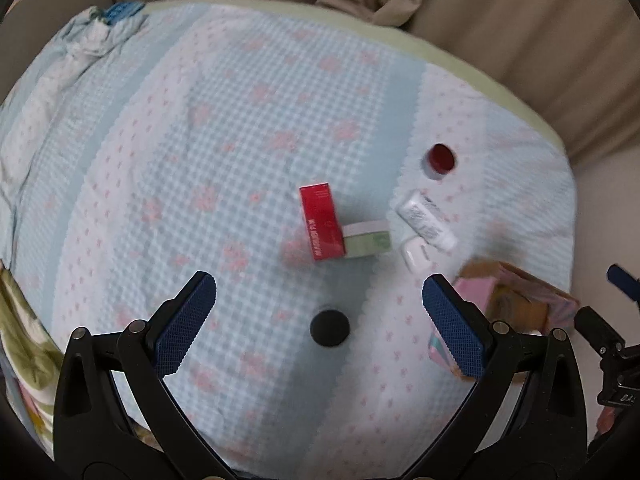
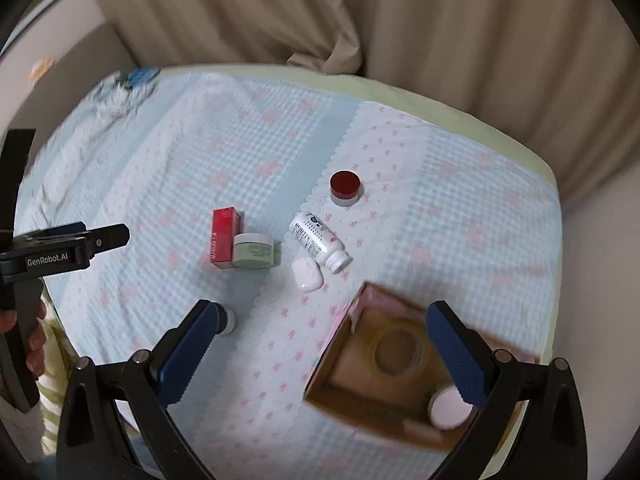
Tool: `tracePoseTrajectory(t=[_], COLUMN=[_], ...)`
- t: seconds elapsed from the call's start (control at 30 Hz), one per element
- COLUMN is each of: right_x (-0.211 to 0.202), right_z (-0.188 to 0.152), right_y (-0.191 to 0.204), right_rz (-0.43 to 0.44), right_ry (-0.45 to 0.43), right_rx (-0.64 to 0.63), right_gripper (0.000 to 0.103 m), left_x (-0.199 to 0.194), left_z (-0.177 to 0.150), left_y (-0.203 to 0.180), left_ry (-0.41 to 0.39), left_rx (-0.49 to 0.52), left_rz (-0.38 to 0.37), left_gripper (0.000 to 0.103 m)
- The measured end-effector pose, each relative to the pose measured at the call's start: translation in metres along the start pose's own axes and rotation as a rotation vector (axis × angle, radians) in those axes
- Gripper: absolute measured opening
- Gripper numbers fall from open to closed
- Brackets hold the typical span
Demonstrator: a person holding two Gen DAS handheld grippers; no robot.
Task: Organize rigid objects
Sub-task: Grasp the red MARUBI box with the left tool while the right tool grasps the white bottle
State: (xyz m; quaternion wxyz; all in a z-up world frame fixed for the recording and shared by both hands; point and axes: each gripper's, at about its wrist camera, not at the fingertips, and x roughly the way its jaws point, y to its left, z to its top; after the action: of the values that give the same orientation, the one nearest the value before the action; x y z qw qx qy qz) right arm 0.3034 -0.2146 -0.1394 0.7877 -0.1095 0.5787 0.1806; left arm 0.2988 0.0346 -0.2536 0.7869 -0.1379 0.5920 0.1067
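Six loose items lie on the blue-and-pink checked bedspread (image 2: 180,184): one red box (image 2: 225,238), one pale green jar (image 2: 254,255) touching its side, one white bottle (image 2: 318,240) on its side, one small white case (image 2: 307,274) just beside the bottle's cap end, one jar with a dark red lid (image 2: 345,188) standing apart farther back, and one black-lidded jar (image 1: 329,327) near the left gripper (image 1: 320,300).

One cardboard box (image 2: 340,364) sits at the near right corner of the bed, holding what looks like one clear jar (image 2: 400,350), blurred, and one white-lidded jar (image 2: 450,407).

Both grippers hover with fingers spread wide, gripping nothing; the right gripper (image 2: 322,322) hangs over the box's left rim.

The far half of the bedspread lies open up to the beige curtain (image 2: 360,20).
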Motion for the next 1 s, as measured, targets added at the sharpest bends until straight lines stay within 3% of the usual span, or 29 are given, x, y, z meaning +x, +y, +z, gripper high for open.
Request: tracePoseTrajectory(t=[0.1,0.43,0.57,0.7,0.83,0.9,1.0], right_x=[0.035,0.151,0.198,0.24,0.27,0.281,0.292], right_z=[0.02,0.056,0.065,0.069,0.067,0.064,0.061], right_y=[-0.001,0.004,0.009,0.016,0.021,0.022,0.025], right_rz=[0.005,0.029,0.033,0.026,-0.008,-0.003,0.004], right_ry=[0.044,0.217,0.294,0.35,0.386,0.399,0.42], right_rx=[-0.063,-0.262,-0.324,-0.379,-0.428,-0.435,-0.447], right_gripper=[0.103,0.103,0.097,0.092,0.086,0.084,0.073], left_x=[0.033,0.146,0.183,0.213,0.235,0.243,0.253], left_z=[0.013,0.043,0.048,0.05,0.048,0.046,0.043], left_y=[0.001,0.015,0.016,0.014,0.015,0.015,0.014], left_ry=[0.034,0.164,0.22,0.258,0.293,0.308,0.329], left_rx=[-0.02,-0.168,-0.195,-0.205,-0.218,-0.224,-0.228], left_rz=[0.03,0.007,0.008,0.02,0.032,0.037,0.025], left_gripper=[0.1,0.098,0.094,0.082,0.077,0.068,0.06])
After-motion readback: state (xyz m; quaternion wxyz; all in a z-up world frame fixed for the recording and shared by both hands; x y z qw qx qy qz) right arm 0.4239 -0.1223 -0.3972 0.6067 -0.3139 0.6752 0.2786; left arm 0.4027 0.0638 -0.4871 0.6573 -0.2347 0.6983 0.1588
